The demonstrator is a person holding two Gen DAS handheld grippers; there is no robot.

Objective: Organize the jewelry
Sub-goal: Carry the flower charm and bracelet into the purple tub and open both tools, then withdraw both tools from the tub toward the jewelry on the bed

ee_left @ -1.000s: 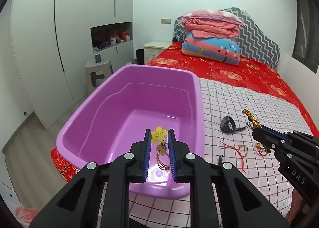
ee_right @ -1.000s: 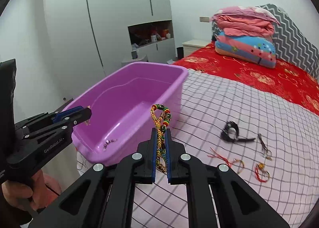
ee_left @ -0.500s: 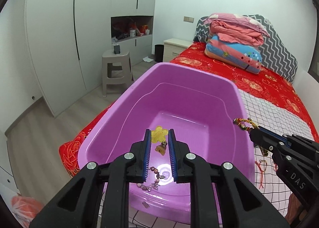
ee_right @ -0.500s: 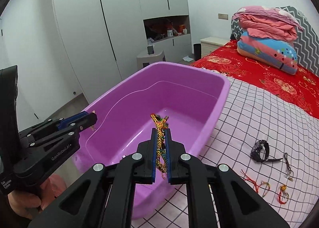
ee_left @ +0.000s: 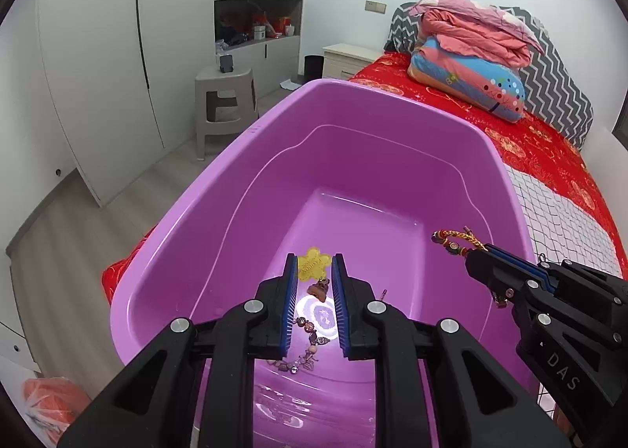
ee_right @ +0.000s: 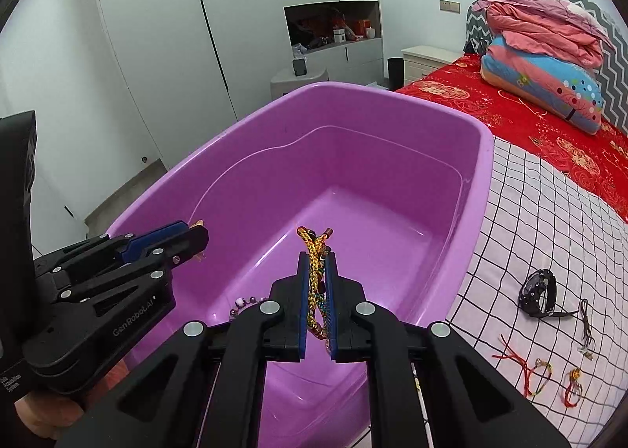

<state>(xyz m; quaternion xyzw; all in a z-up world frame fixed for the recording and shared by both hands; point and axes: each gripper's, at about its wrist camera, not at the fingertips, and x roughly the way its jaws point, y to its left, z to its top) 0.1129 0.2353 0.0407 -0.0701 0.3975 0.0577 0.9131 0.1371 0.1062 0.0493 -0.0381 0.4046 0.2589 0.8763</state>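
Both grippers advanced over purple plastic tub (ee_left: 392, 157): left gripper (ee_left: 313, 283) jaws pinching yellow-tagged beaded bracelet (ee_left: 312, 266); right gripper (ee_right: 317, 283) jaws pinching braided multicolour bracelet (ee_right: 312, 252). Release pending.

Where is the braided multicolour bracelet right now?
The braided bracelet is pinched in the right gripper, held above the purple tub, right of the left gripper.
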